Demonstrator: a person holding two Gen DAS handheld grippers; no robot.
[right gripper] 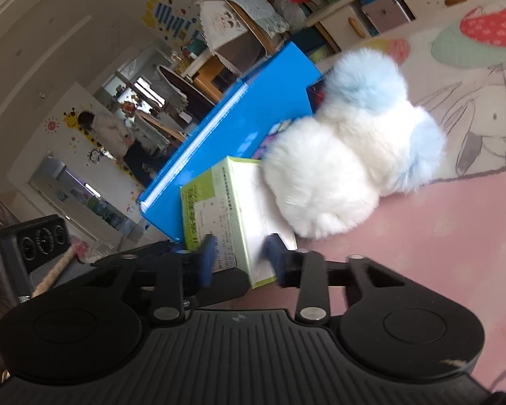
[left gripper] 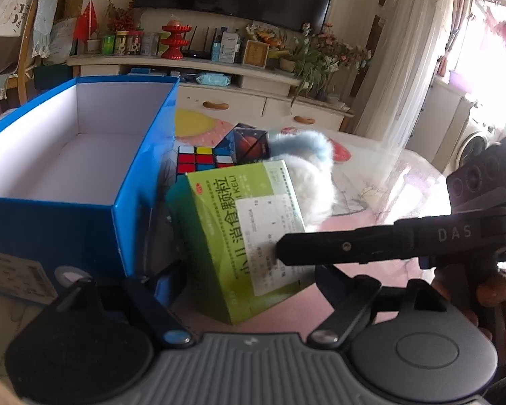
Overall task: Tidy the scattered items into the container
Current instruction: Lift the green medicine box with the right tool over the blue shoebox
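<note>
Jaws, right gripper (right gripper: 241, 258): clamped on the green medicine box (right gripper: 226, 216), near end, ready for lifting. Left gripper (left gripper: 246, 280): jaws apart, empty. Box tilted beside the empty blue container (left gripper: 84, 155); plush toy (right gripper: 350, 155) leaning against it.

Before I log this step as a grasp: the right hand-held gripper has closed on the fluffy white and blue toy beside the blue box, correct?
Not quite. The right hand-held gripper is closed on the green medicine box, not the fluffy white and blue toy, which lies just beyond it. The rest holds: it sits beside the blue box. The right wrist view shows the pads pressing the carton's sides.
</note>
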